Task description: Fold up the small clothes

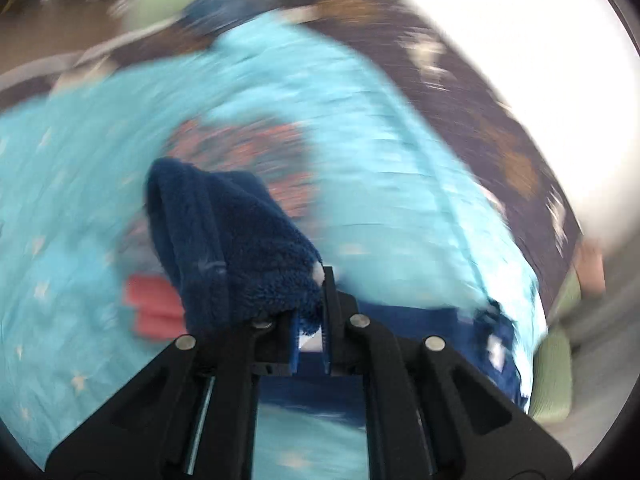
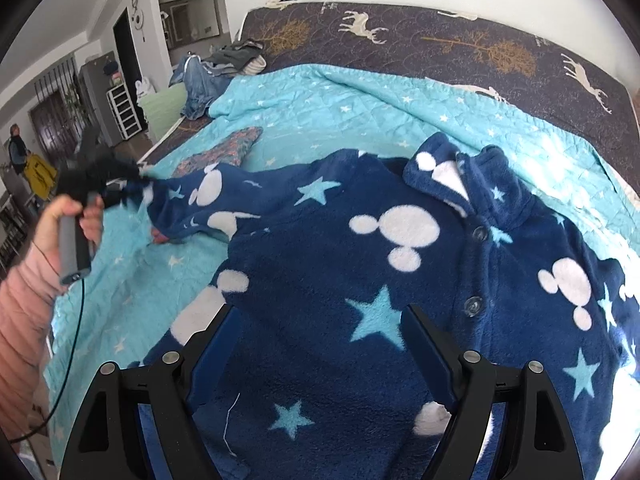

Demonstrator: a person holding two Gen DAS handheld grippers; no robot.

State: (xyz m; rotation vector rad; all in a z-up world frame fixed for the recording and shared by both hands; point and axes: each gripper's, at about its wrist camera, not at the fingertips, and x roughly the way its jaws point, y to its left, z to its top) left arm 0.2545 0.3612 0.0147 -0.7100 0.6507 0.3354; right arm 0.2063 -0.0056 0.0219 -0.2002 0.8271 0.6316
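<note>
While the left wrist view smears with blur, the right wrist view stays sharp, so most of this comes from there. Your bed (image 2: 472, 36) carries a dark cover printed with deer and trees along its far side. Over it lies a turquoise star-print quilt (image 2: 320, 116), rumpled at its far edge.

On the quilt, the navy fleece pajama top (image 2: 320, 248) lies spread front-up, collar toward the right, buttons done up, patterned with white mouse heads and pale blue stars. Its sleeve (image 2: 216, 196) stretches out to the left, lifted at the cuff. A floral-print piece (image 2: 228, 150) lies just beyond that sleeve on the quilt.

Your left hand (image 2: 68, 216), in a pink sleeve, grips the handle of the left gripper (image 1: 316, 280). Its jaws are clamped tight on the sleeve cuff, with fleece bunched over the left finger. Something red shows under the cuff on the quilt; too blurred to name.

Your right gripper (image 2: 316, 332) hangs low over the lower front of the top, jaws spread wide, nothing pinched between them. Whether the fingertips touch the fleece, you cannot tell.
</note>
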